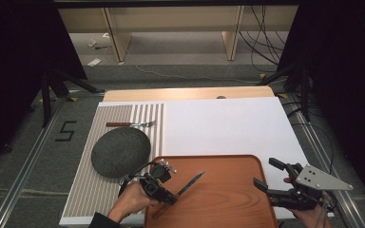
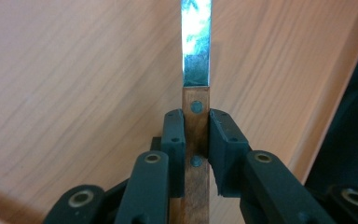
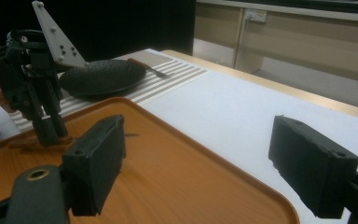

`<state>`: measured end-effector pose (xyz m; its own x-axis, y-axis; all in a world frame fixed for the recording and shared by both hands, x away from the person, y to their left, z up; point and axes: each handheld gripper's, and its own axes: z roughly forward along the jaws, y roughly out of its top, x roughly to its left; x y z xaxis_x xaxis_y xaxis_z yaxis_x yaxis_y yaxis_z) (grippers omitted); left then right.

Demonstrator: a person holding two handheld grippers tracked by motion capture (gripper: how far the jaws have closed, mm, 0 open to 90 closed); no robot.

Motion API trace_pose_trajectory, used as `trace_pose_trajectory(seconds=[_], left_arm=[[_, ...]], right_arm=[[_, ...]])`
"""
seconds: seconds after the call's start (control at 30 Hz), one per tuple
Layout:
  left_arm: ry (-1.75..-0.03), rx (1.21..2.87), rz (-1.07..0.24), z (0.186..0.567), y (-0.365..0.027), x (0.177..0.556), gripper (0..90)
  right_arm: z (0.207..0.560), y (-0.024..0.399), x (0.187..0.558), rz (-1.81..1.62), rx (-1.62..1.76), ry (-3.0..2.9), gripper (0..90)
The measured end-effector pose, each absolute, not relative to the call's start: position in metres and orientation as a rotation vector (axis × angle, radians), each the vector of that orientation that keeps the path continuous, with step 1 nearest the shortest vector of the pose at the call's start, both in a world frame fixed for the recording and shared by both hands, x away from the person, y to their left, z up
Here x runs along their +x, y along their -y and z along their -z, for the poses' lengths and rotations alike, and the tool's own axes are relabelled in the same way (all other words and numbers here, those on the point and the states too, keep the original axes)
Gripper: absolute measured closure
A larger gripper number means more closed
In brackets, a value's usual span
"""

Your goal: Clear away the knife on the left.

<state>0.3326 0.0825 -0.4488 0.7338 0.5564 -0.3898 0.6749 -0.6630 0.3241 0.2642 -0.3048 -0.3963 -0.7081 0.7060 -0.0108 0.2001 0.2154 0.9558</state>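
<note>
1. My left gripper is clamped on the wooden-handled table knife, both jaws pressed flat against the riveted brown handle just behind where the steel blade begins (the left gripper view shows two rivets, one between the pads and one just clear of them).

2. The knife sits over the near left part of the orange-brown rectangular wooden tray, blade pointing far and right; I cannot tell whether the handle end rests on the tray or is slightly lifted.

3. My right gripper hangs with its jaws wide apart and nothing between them, at the tray's right edge over the white table cover.

4. Main risk, as I judge it: the handle is narrow and smooth, and the grip is close to the blade, so the knife could pivot or slide out if I swing it fast.

5. Second risk: the blade tip catching the tray rim, or striking the dark grey round plate on the striped placemat to the left, where a wooden-handled fork lies beyond the plate.

6. The blade looks thin, straight and reflective; the handle is warm brown, flat-sided and slightly worn.
</note>
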Motion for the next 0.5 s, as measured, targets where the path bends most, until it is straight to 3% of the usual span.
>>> trace_pose_trajectory(seconds=[0.5], left_arm=[[-1.021,2.535,0.393,0.463,-0.074,0.331,76.7]], right_arm=[[0.396,0.306,0.264,-1.505,0.838,-2.032,19.9]])
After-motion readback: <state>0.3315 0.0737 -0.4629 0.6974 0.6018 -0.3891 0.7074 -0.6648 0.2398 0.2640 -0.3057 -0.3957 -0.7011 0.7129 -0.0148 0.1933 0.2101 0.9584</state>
